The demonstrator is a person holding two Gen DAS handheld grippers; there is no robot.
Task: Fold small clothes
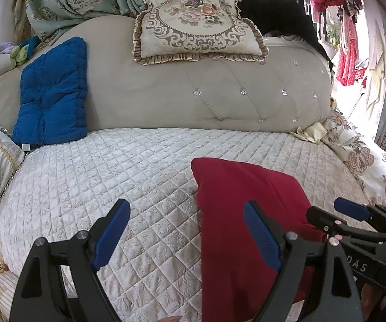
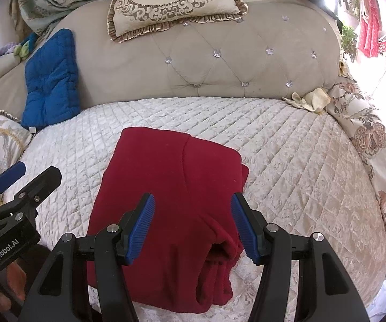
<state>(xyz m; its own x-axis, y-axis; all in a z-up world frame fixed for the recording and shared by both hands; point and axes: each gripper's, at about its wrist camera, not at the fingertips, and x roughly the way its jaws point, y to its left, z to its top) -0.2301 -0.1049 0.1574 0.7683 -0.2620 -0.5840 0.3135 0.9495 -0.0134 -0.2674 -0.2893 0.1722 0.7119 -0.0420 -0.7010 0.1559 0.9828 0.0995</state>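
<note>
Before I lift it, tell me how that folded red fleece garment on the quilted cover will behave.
The folded red fleece garment is probably floppy: its stacked layers sag at the near edge. Lifted by one edge, the fold likely falls open. Pushed, it probably bunches rather than slides on the textured white quilted cover.

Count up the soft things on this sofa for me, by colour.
Red, folded garment: 1
Blue, quilted cushion: 1
Cream floral, frilled pillow on the backrest: 1
Pale yellow, crumpled cloth: 1
Total: 4

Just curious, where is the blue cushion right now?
The blue cushion leans against the beige sofa back at the left in both views, left of the red garment.
</note>
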